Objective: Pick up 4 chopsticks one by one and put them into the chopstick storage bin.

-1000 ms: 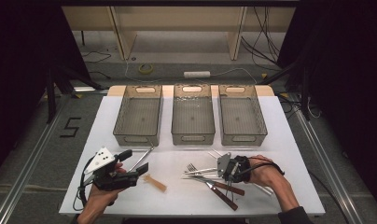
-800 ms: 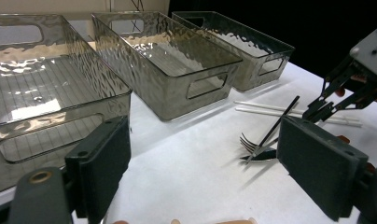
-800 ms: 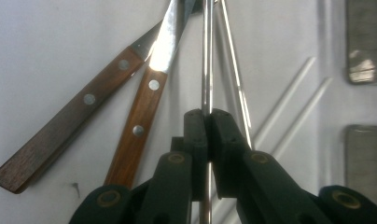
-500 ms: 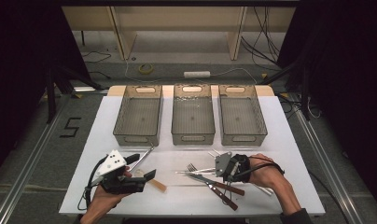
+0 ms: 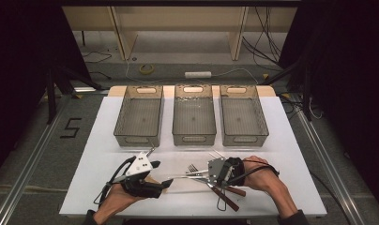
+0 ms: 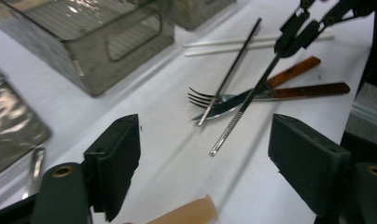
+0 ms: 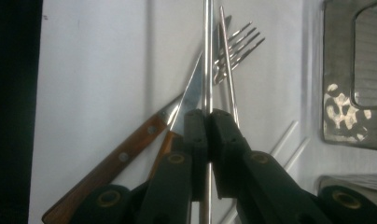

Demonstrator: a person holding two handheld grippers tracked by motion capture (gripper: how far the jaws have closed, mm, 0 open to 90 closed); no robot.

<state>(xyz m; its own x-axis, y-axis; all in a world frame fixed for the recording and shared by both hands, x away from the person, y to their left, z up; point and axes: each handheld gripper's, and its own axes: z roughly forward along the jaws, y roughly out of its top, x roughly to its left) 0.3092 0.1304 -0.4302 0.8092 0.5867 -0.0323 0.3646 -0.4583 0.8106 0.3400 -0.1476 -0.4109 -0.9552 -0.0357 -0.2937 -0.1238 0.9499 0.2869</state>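
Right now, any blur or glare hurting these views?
High view: evenly lit white table, dark surroundings, slightly soft. Left gripper view: near black jaws and the beige handle tip blurred, glare on the clear mesh bin. Right gripper view: thin metal chopstick sharp, glare on the bin wall.

Three bins (image 5: pixel 193 119) are sitting along the table's (image 5: pixel 98 154) far edge; a fork (image 5: pixel 193 168) and knives (image 5: pixel 227 194) are lying near its front edge.

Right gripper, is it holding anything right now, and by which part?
Yes. The right gripper is shut on a thin metal chopstick, pinched partway along its length, with the free end sticking out ahead. The left gripper is open and holds nothing.
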